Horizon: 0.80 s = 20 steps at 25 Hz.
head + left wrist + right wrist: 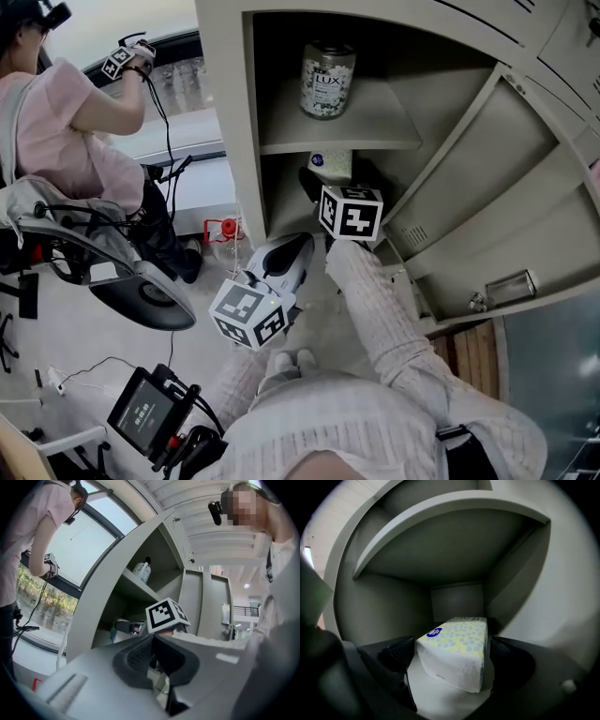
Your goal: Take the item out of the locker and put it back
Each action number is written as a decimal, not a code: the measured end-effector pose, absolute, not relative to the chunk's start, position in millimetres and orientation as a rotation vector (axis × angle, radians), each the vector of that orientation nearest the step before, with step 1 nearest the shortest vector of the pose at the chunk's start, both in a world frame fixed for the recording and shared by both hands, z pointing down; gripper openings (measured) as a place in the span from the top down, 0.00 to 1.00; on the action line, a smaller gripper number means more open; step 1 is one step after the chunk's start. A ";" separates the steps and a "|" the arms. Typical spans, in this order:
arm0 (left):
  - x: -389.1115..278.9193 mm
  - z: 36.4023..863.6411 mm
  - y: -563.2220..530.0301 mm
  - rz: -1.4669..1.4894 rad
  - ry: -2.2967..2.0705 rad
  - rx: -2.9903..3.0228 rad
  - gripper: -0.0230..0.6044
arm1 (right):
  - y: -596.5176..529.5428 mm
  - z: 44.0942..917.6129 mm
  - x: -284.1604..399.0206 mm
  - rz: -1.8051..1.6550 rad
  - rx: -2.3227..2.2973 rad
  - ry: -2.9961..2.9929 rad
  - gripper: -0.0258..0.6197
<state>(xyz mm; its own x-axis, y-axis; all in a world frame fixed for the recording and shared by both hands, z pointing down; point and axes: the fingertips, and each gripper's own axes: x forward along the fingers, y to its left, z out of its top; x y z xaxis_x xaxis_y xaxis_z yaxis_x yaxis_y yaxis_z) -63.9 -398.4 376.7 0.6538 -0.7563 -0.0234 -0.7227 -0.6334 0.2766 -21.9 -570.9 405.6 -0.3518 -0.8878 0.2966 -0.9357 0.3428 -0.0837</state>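
Both jaws of the right gripper (449, 660) stand wide apart beside the tissue pack (457, 641) lying in the lower compartment of the locker (230, 141), not pressing it, while the left gripper (153, 641) has its jaws together, empty.

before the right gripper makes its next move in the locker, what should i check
1. Locker door swung open: ok.
2. Tissue pack between the right gripper fingers: ok, it lies on the lower compartment floor.
3. Fingers not squeezing the pack: ok, they are spread wide.
4. Pack square to the fingers: not ok, it lies slightly turned.
5. Bottle out of the way: ok, upright on the upper shelf.
6. Left gripper outside the locker: ok.
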 end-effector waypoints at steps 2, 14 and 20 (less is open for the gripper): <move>-64.8 377.0 -398.3 -0.201 -1.202 2.629 0.95 | -574.3 406.1 -22.9 0.359 1.664 -2.394 0.19; -65.7 376.4 -398.3 -0.207 -1.201 2.628 0.95 | -580.1 417.2 -28.2 0.381 1.675 -2.321 0.16; -63.6 374.4 -397.9 -0.215 -1.191 2.626 0.95 | -580.2 415.7 -25.6 0.394 1.672 -2.323 0.17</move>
